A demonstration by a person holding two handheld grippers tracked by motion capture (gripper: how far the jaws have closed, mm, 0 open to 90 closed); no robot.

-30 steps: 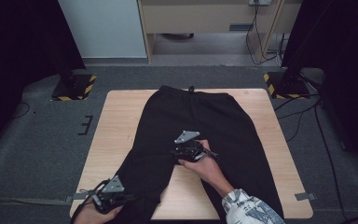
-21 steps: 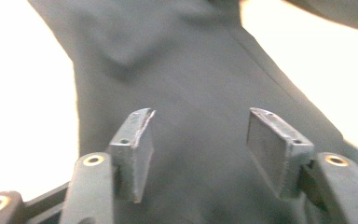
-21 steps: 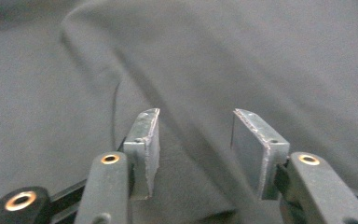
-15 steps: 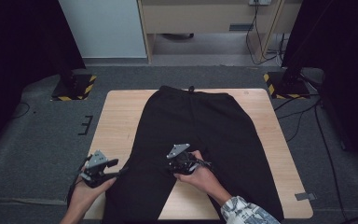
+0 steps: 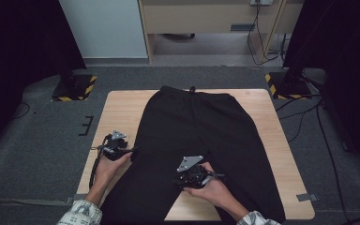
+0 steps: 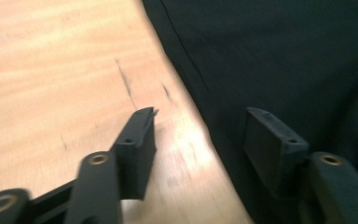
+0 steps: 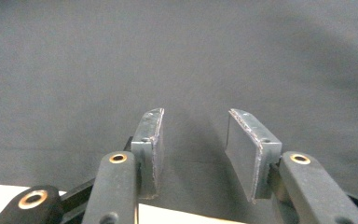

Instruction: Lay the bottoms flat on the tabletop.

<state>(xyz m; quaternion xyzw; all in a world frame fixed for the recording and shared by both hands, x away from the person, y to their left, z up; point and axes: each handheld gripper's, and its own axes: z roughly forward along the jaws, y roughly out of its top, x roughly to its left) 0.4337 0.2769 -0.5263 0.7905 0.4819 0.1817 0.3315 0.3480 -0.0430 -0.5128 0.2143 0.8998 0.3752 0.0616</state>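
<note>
Black trousers point(image 5: 197, 126) lie flat on the wooden table point(image 5: 122, 108), waistband at the far side. My left gripper point(image 5: 129, 149) is at the outer edge of the left leg and stands open. Its jaws have just opened wide, then eased in slightly. In the left gripper view the left gripper point(image 6: 200, 116) has one jaw over bare table point(image 6: 51, 70) and the other over the trousers point(image 6: 284, 46), gripping nothing. My right gripper point(image 5: 194, 176) hovers over the inner thigh near the crotch. The right gripper point(image 7: 195, 116) is open above the trousers point(image 7: 168, 46), its jaws having just narrowed a little.
Two stand bases with yellow-black stripes sit on the grey floor beyond the far corners, one left point(image 5: 75, 87) and one right point(image 5: 286, 84). Cables trail across the floor at the right point(image 5: 318, 122). Bare wood runs along both sides of the trousers.
My left gripper has moved from the near left corner away along the leg's outer edge. The right gripper has drawn back toward the person.
</note>
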